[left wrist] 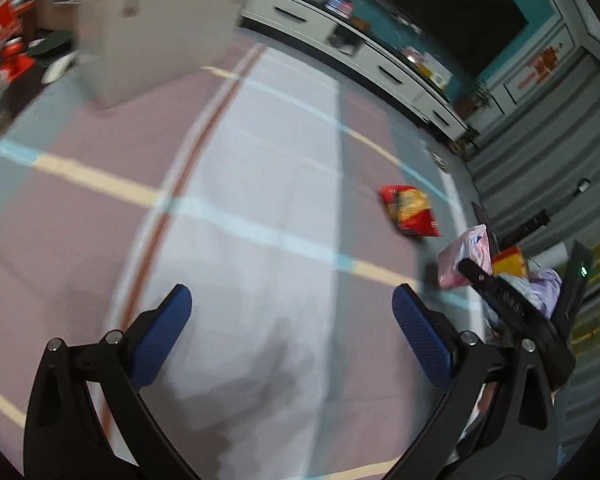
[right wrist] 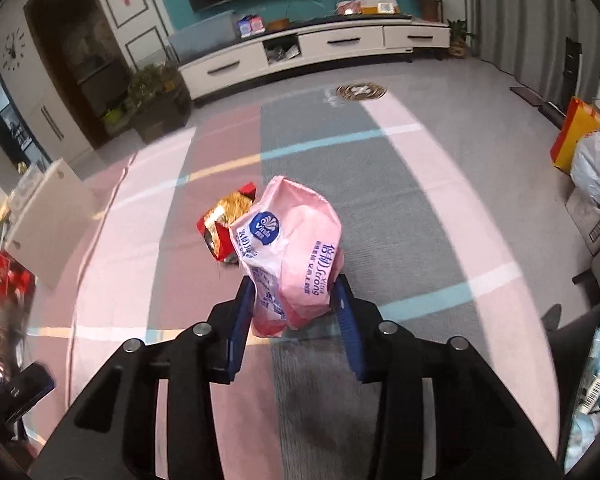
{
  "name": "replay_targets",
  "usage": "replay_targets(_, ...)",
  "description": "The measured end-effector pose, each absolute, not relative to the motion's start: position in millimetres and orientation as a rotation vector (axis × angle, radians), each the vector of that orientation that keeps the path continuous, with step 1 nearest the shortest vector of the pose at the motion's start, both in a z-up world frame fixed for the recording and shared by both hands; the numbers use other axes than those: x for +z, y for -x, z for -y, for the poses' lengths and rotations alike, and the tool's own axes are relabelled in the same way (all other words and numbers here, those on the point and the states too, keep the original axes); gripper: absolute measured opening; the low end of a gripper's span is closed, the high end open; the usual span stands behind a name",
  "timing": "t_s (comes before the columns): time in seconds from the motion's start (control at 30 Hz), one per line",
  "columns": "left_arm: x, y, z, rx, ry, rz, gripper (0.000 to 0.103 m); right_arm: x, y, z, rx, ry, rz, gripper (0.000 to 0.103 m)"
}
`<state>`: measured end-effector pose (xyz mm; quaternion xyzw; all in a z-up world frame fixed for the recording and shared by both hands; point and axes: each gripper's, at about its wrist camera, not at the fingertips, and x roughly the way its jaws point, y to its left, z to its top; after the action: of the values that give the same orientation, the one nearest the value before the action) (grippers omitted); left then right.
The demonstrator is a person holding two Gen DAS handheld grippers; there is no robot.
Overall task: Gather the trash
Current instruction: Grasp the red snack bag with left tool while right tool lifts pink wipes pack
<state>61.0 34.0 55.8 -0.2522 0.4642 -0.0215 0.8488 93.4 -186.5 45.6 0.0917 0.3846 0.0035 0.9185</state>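
A carpet (right wrist: 380, 184) in pink, grey and white bands with thin blue and yellow stripes is covering the floor and filling the middle of both views. A red and yellow snack packet (right wrist: 224, 224) is lying directly on it at the centre of the right wrist view, partly hidden there, and it is showing at right of centre in the left wrist view, with bare carpet all round it. A white board (right wrist: 48, 220) is resting at the carpet's left edge, a round patterned mat (right wrist: 361, 91) is lying beyond its far end at upper centre, and an orange bag (right wrist: 572, 136) with pale plastic sacks (right wrist: 598, 164) is sitting on the floor at the right edge.
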Motion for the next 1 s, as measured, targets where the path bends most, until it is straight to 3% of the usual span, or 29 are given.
replay_targets(0.4, 45.7, -197.0, 83.3, -0.051, 0.524, -1.042, 0.098, 94.1, -50.9, 273.4, -0.106, -0.361, -0.71, 0.041)
replay_targets(0.8, 17.4, -239.5, 135.1, 0.023, 0.377, -1.086, 0.074, 107.4, -36.1, 294.8, -0.137, -0.411, -0.686, 0.041)
replay_targets(1.0, 18.1, -235.9, 135.2, 0.032, 0.373, -1.078, 0.069, 106.7, -35.2, 291.2, -0.119, -0.405, -0.694, 0.042)
